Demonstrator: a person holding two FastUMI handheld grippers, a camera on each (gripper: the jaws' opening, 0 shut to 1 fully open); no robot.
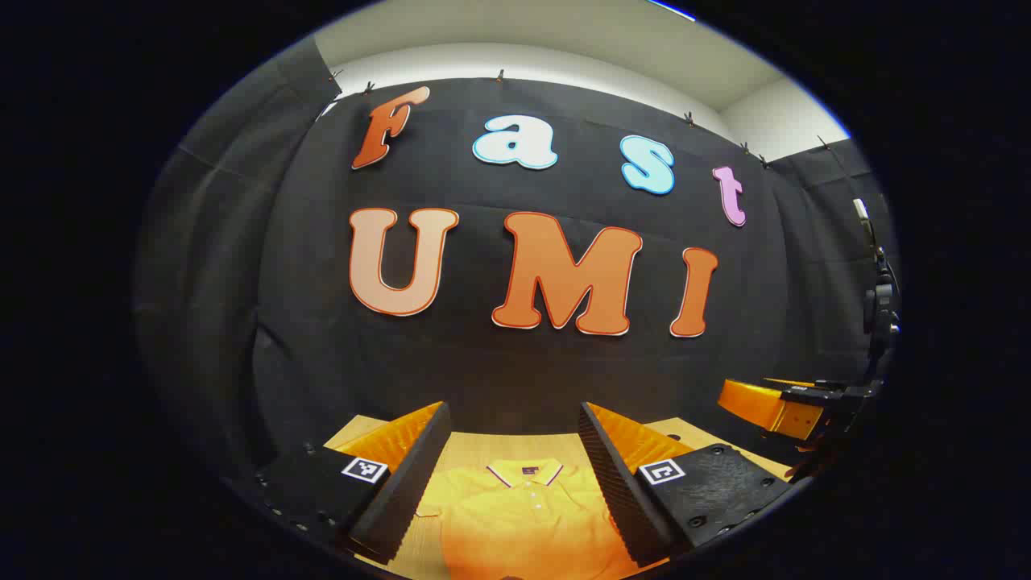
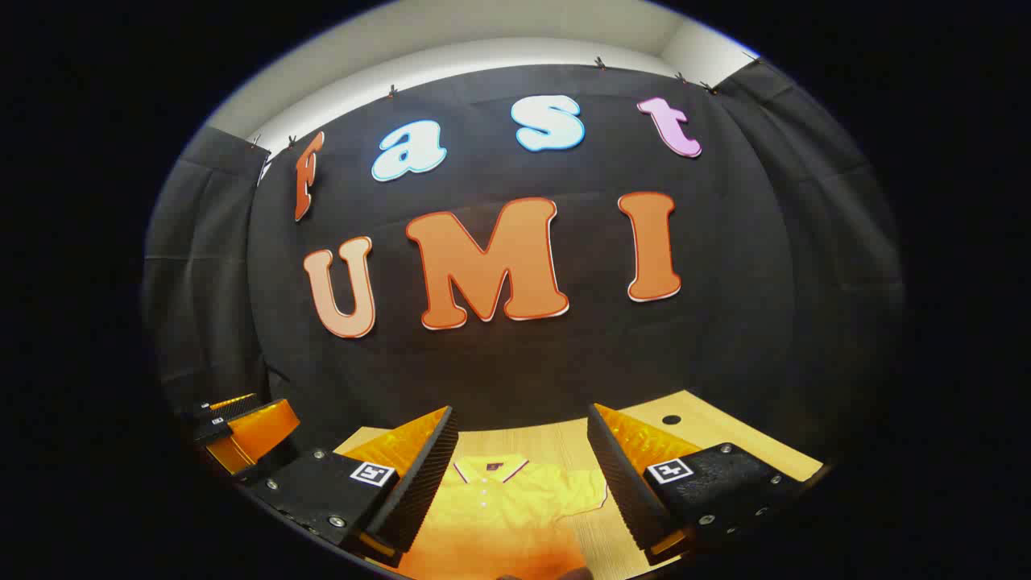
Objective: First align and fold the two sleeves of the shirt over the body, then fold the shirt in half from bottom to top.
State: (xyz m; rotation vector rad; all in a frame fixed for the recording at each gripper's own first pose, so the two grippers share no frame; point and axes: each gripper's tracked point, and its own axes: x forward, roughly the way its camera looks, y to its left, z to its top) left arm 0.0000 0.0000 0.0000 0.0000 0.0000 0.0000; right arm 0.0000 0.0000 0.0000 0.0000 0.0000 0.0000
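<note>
Claws, two, both with fingers spread apart and nothing between them. Left claw (image 1: 515, 419): held above the tabletop, aimed at the booth wall, hovering over the collar end of the shirt. Right claw (image 2: 523, 423): likewise raised, clear of the cloth, over the shirt's collar and one sleeve.

Containers: none seen.

Wall (image 1: 499, 354): black cloth, hung by clips along its top edge, draped on the back and both sides; pale wall and ceiling above it.

Tabletop (image 2: 709, 435): light wood grain, with one small dark round hole (image 2: 671, 420) near the far edge in the right gripper view.

Shirt (image 1: 523, 524): yellow polo, lying flat on the tabletop, front up, collar toward the wall. Collar (image 1: 525, 471) has a dark and white trim line; small dark tag inside the neck; buttoned placket runs down from it. In the right gripper view a short sleeve (image 2: 581, 489) lies spread out to the side, unfolded. Lower part of the shirt is cut off by the view edge.

Stand (image 1: 878, 298): dark, upright hardware at the right edge of the left gripper view; details too dim to tell.
</note>
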